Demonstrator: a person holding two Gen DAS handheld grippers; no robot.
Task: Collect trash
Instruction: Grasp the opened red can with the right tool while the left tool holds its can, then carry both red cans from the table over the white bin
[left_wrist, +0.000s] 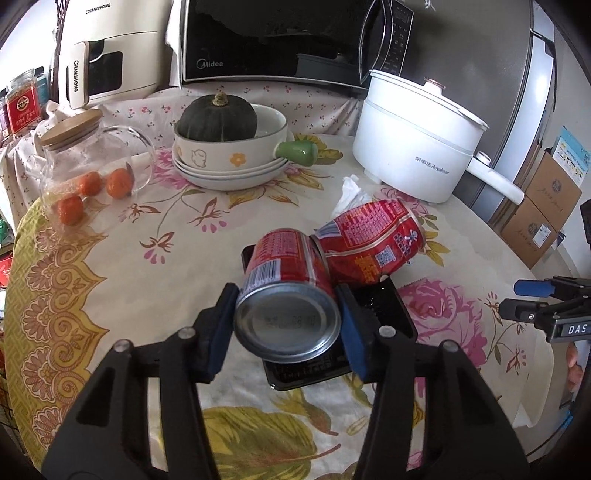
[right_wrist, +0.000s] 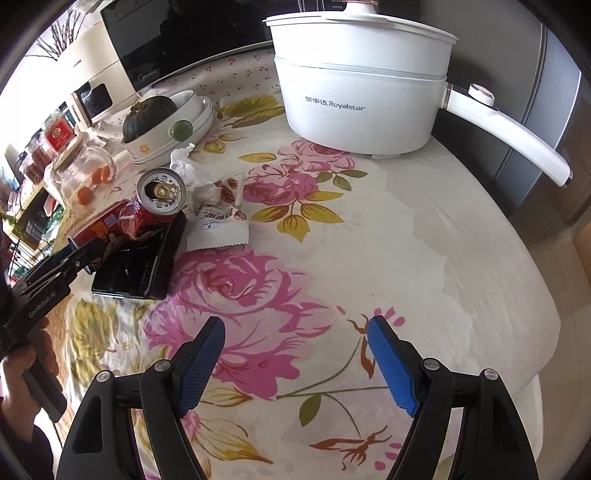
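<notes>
**Left gripper clamping a red can over the black tray**

The red can (left_wrist: 286, 295) is lying on its side between the blue pads of the left gripper (left_wrist: 287, 325), silver base facing the wrist camera, and both pads are pressing on its walls. It is sitting above the black tray (left_wrist: 391, 314), which is resting on the flowered tablecloth (left_wrist: 129, 258). A crushed red can (left_wrist: 373, 242) is touching the held one at its far end, also over the tray; in the right wrist view its opened top is showing.

Just beyond the 2 cans, a crumpled white tissue (left_wrist: 349, 194) and a torn snack wrapper (right_wrist: 218, 225) are lying on the cloth.

The right gripper (right_wrist: 295, 365) is hovering over bare cloth, well apart from the trash, its jaws standing wide with nothing between them.

Farther back are standing a white electric pot (left_wrist: 413, 147), a bowl holding a dark green squash (left_wrist: 218, 118), and a glass jar (left_wrist: 79, 173) with small oranges.
</notes>
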